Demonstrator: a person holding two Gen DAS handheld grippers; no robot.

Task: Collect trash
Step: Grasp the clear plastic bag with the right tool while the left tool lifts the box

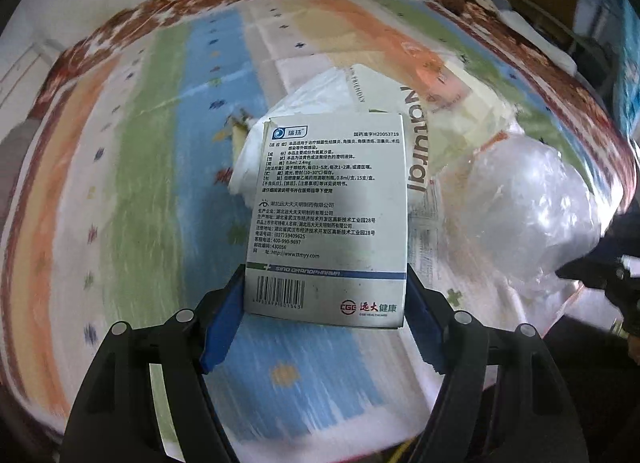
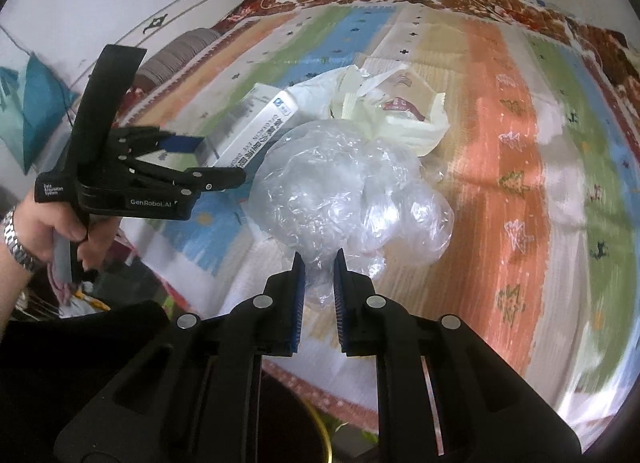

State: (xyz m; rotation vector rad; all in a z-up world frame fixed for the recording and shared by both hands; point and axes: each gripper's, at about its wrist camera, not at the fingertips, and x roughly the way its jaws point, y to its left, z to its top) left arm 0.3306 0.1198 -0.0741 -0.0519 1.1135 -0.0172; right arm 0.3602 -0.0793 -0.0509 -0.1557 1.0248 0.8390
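Observation:
My left gripper [image 1: 326, 283] is shut on a white medicine box [image 1: 332, 207] printed with black text and a barcode; its blue pads press the box's two sides and hold it above the striped cloth. In the right wrist view the same box [image 2: 256, 131] sticks out of the left gripper [image 2: 216, 159]. My right gripper [image 2: 319, 275] is shut on the edge of a crumpled clear plastic bag [image 2: 344, 199], which also shows as the clear plastic bag [image 1: 528, 215] at the right of the left wrist view. More trash lies behind: a white plastic bag [image 2: 316, 91] and cream wrappers [image 2: 404, 119].
A striped multicolour cloth [image 2: 500, 143] with a brown flowered border covers the surface. A paper bag printed "Natural" [image 1: 416, 143] lies under the pile. A hand with a metal watch [image 2: 24, 239] holds the left gripper. Dark objects sit below the cloth's near edge.

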